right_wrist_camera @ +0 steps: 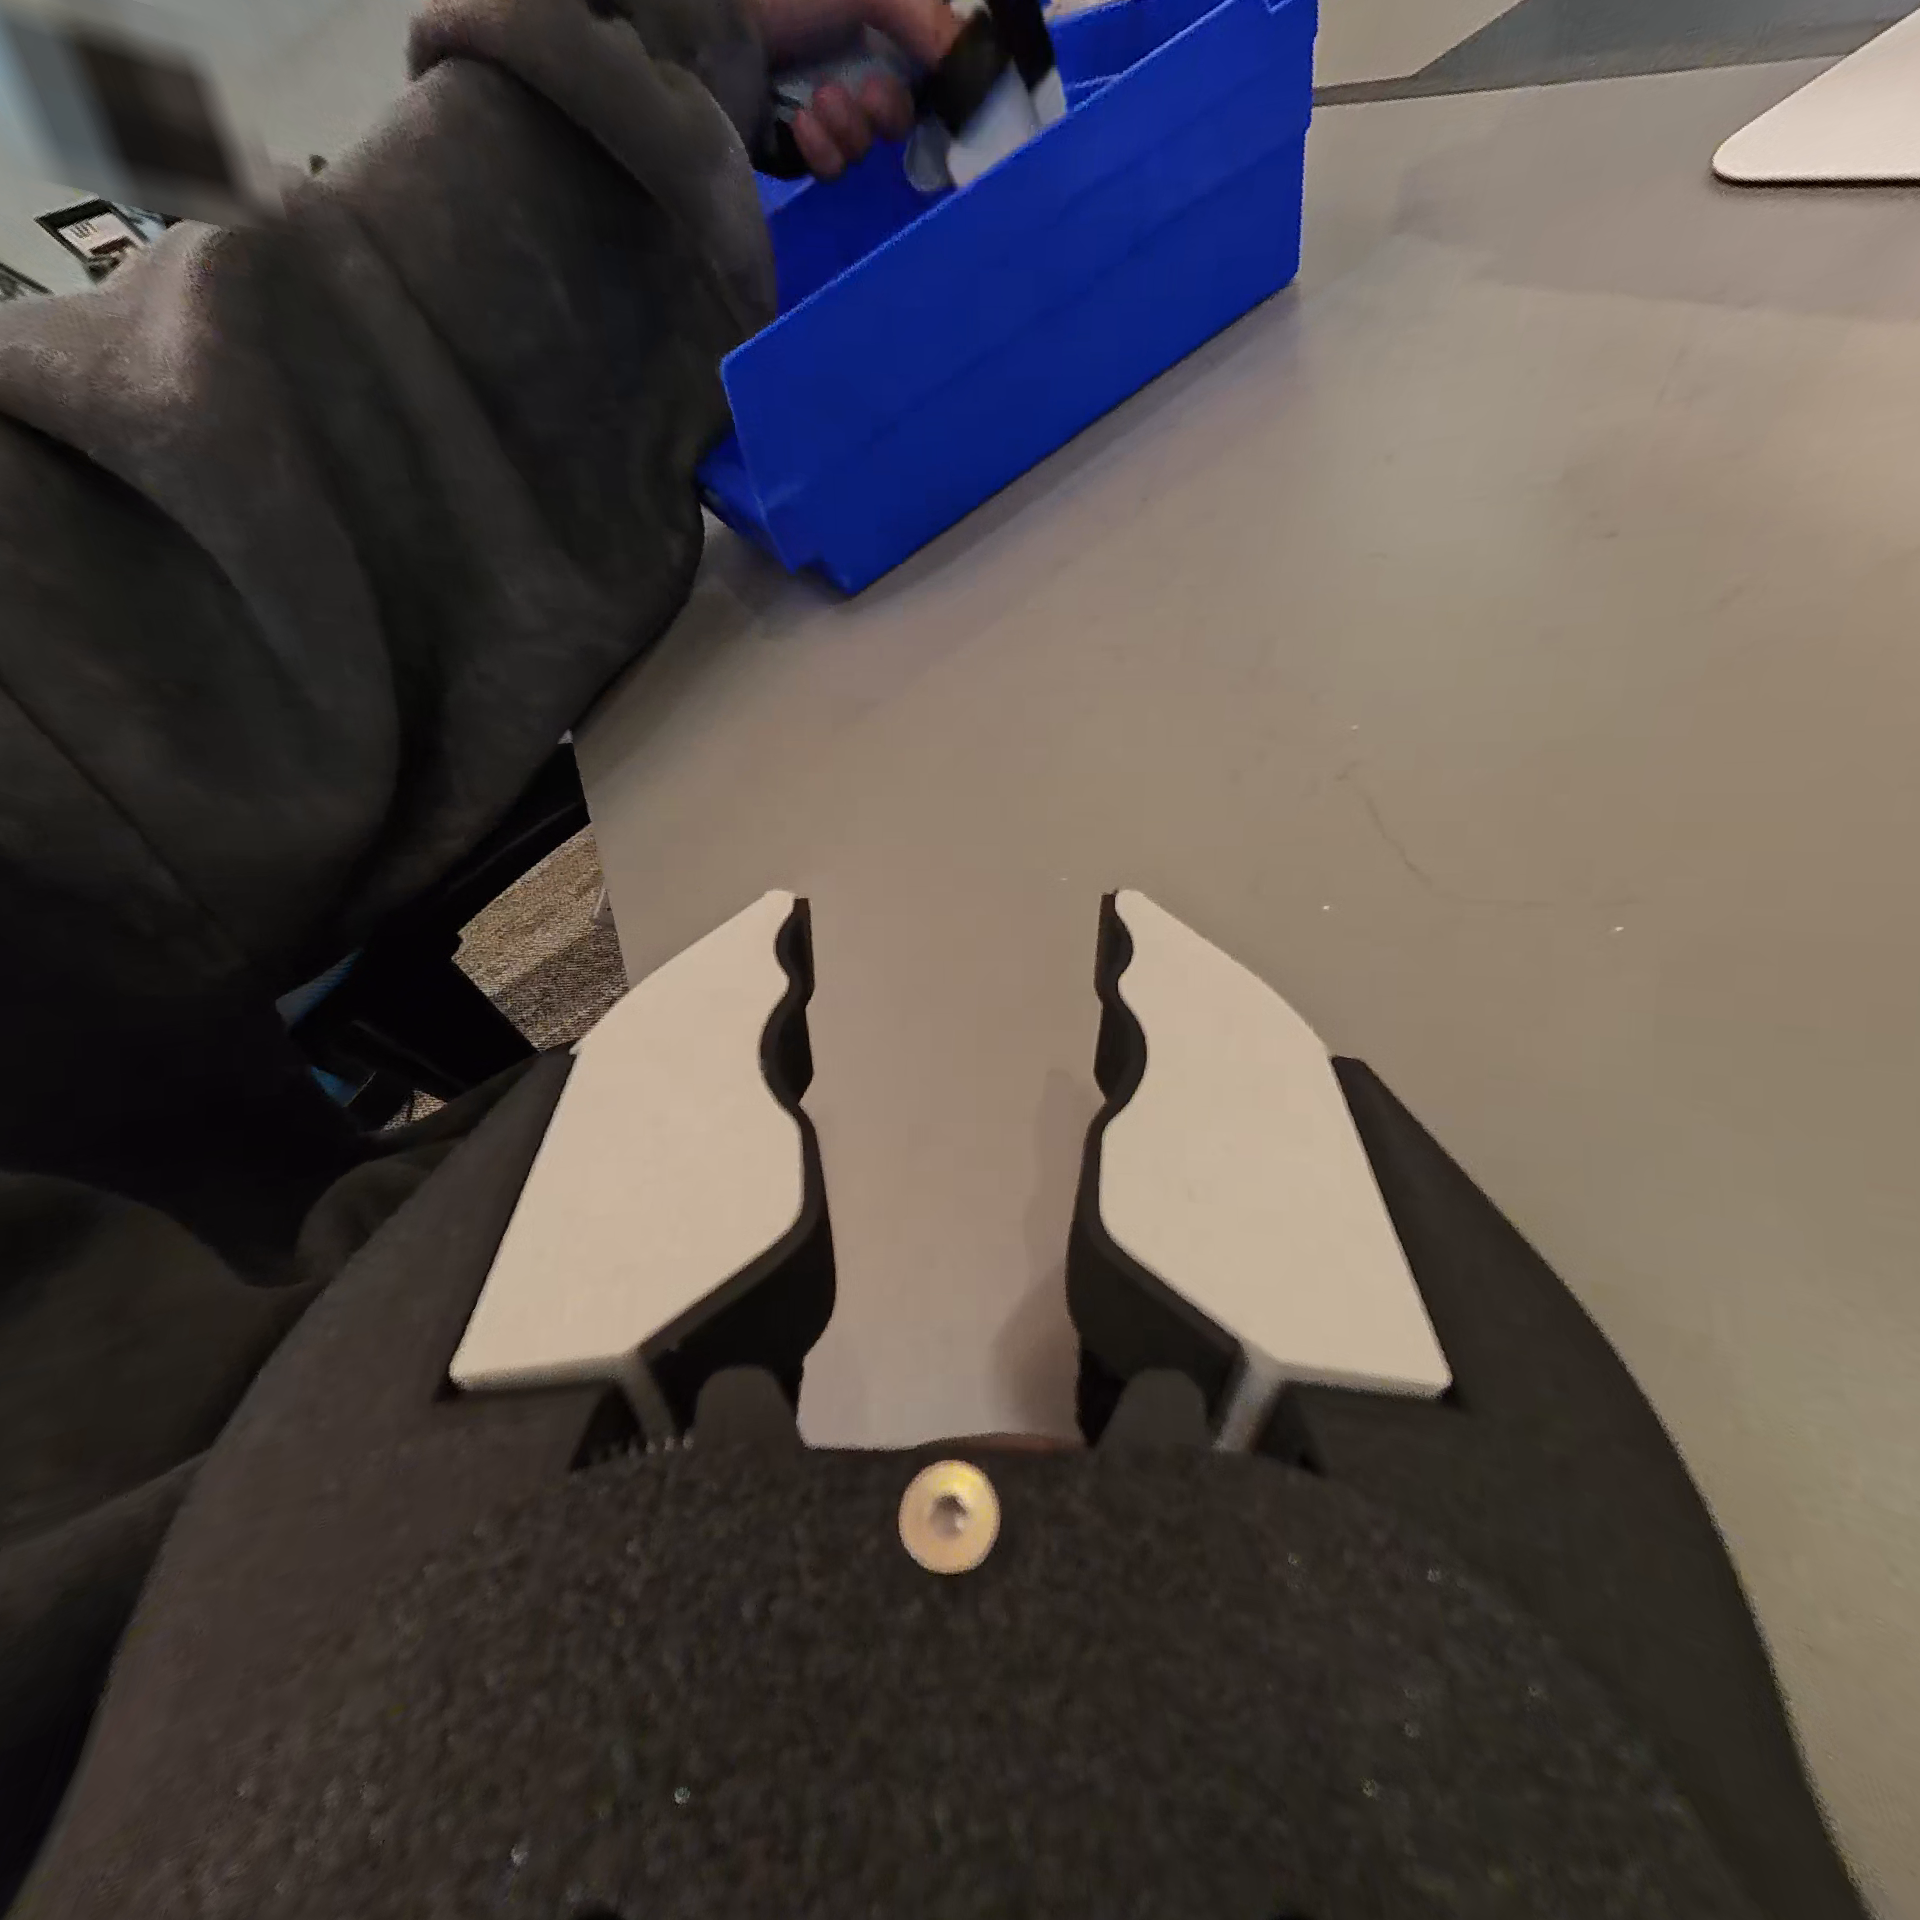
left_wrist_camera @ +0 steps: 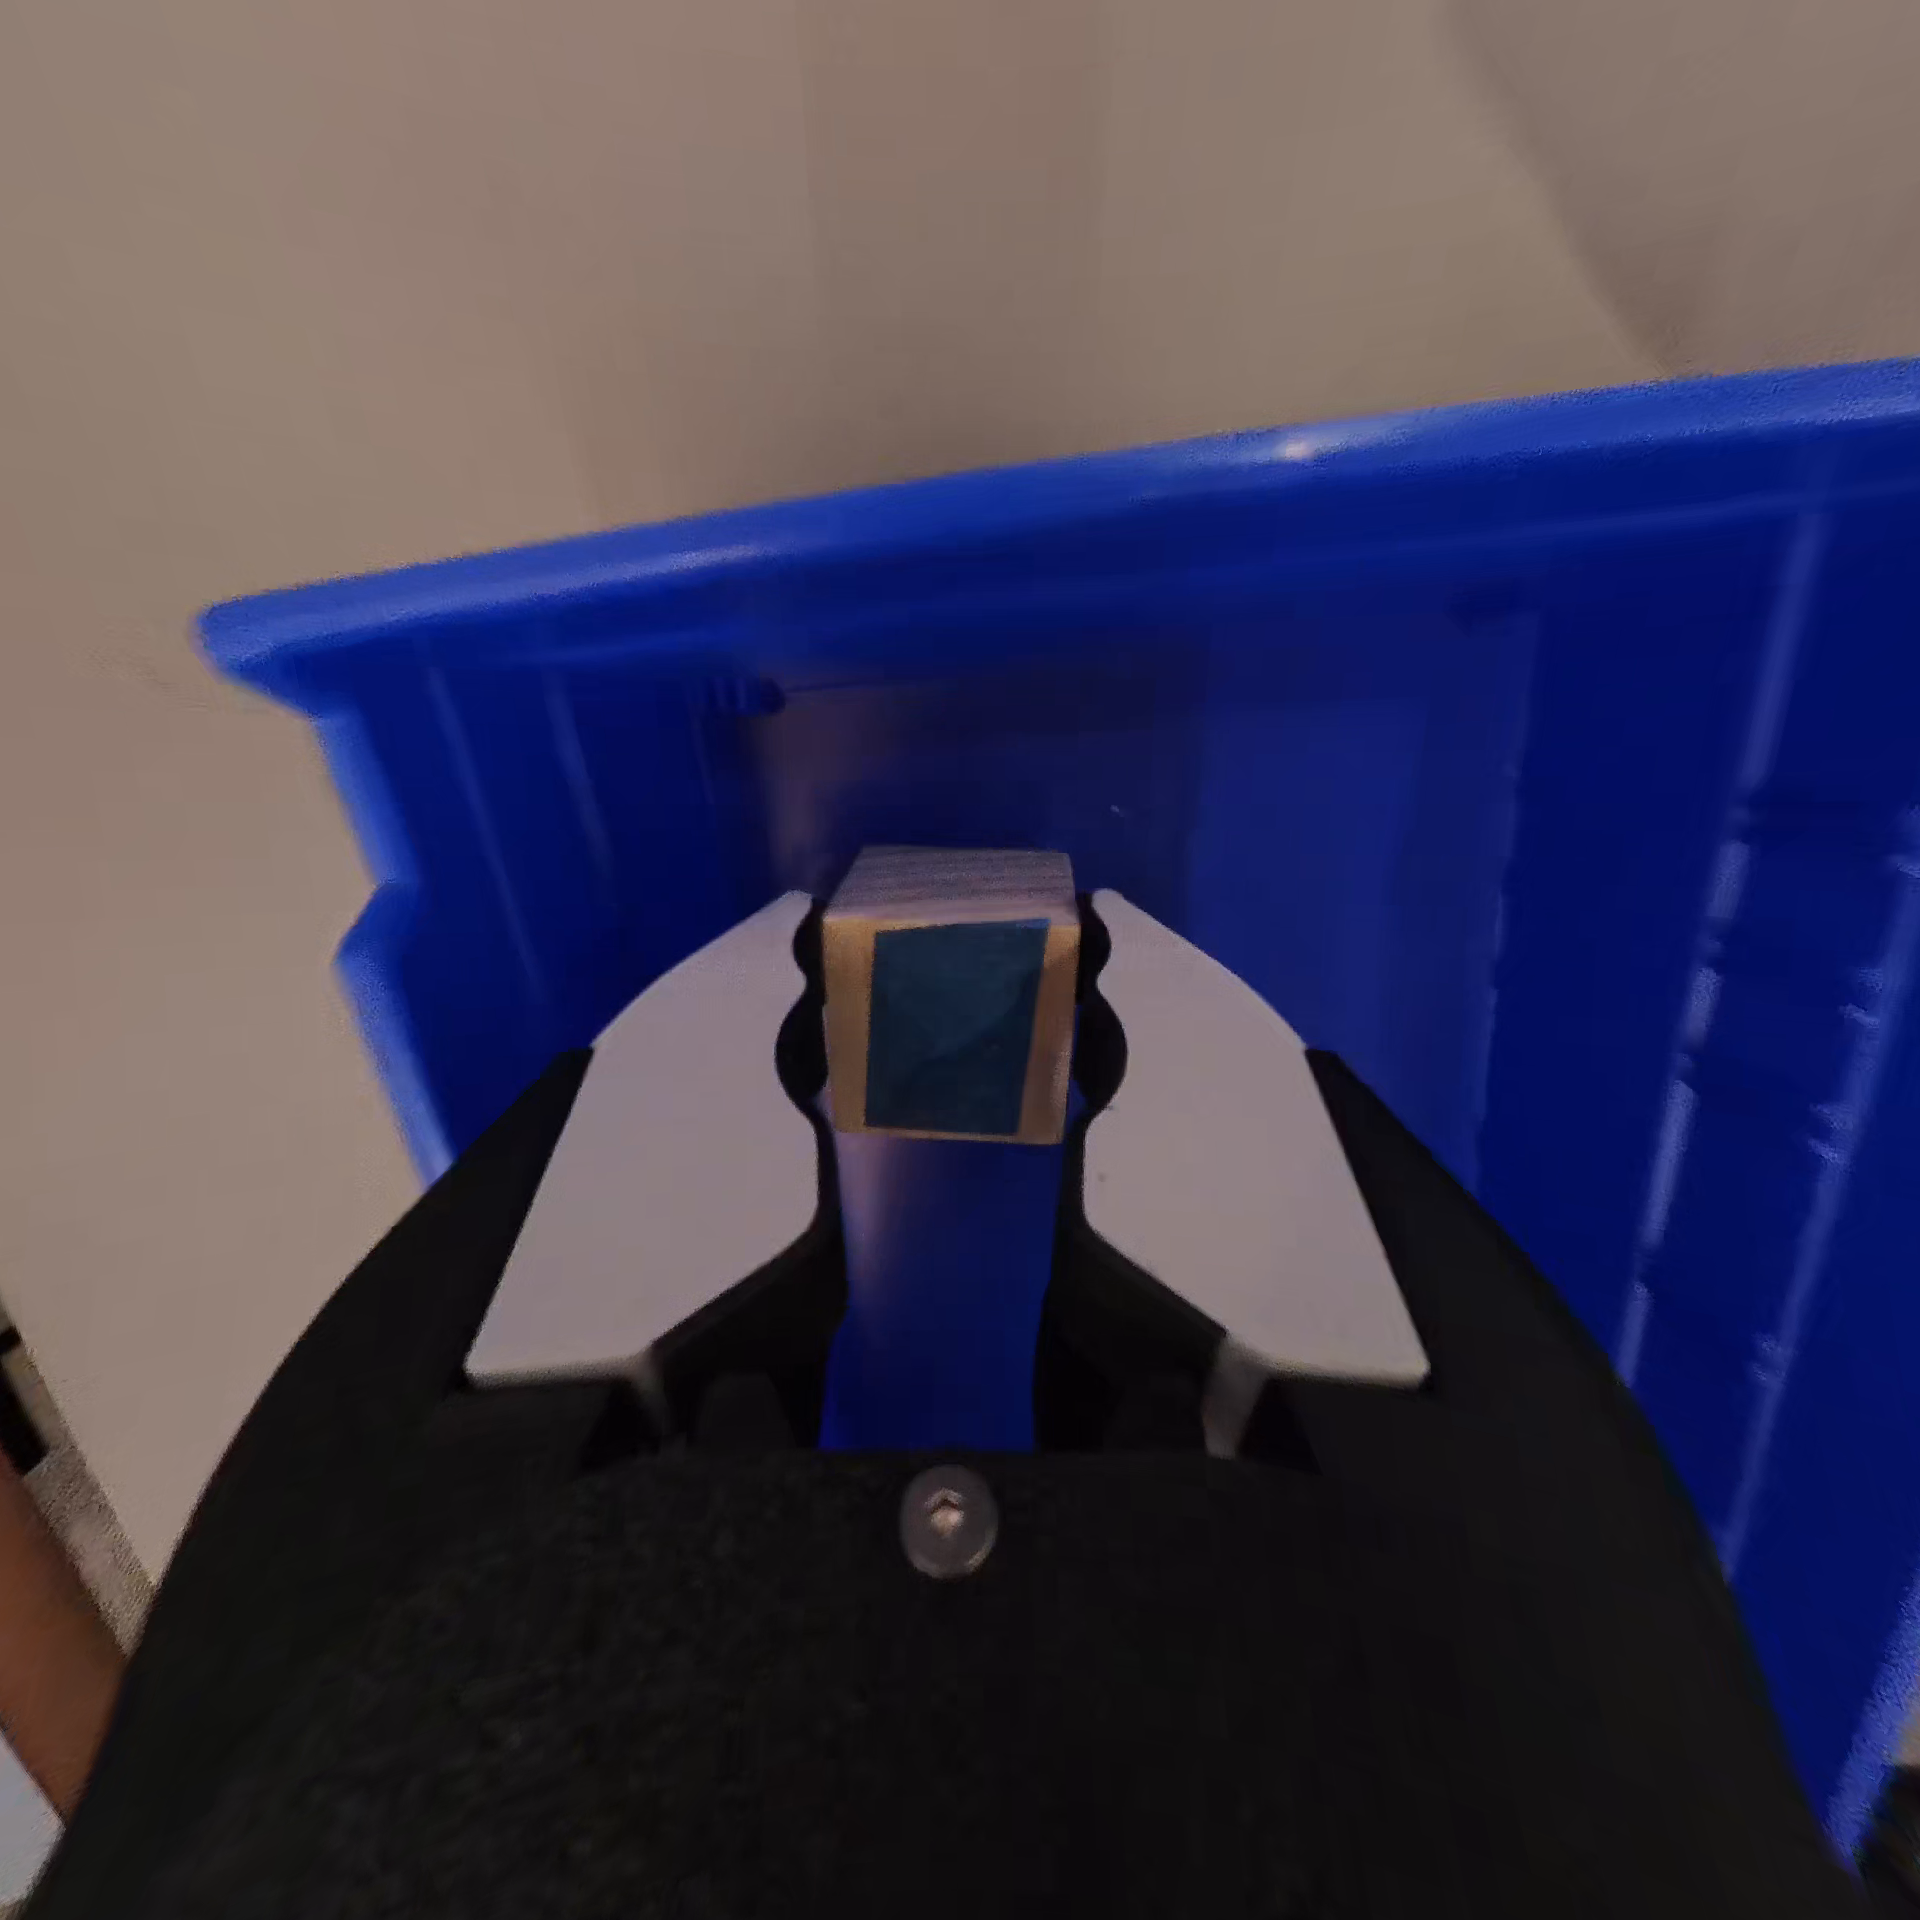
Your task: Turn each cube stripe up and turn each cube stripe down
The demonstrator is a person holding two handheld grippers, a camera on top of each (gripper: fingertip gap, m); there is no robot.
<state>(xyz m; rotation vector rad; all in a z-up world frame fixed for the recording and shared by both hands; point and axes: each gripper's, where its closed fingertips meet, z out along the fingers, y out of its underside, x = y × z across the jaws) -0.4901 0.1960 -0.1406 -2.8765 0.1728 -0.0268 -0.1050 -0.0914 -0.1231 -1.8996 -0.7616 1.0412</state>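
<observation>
Centrally in the left wrist view, left gripper (left_wrist_camera: 951, 997) clenched on a wooden cube (left_wrist_camera: 948, 1023), blue stripe face toward the camera, held inside a blue bin (left_wrist_camera: 1351, 790); bin floor hidden, its right side cut off by the frame edge. Lower centre of the right wrist view, right gripper (right_wrist_camera: 954, 997) spread apart, holding nothing, over a grey table (right_wrist_camera: 1455, 675). Upper left there, a grey sleeve (right_wrist_camera: 364, 416) covering the bin's near end; hand (right_wrist_camera: 847, 114) blurred, cube not visible.

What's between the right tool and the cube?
The cube is clamped in the left tool inside the blue bin. The open right tool hovers over bare table; the bin's near wall and the left sleeve stand between.
</observation>
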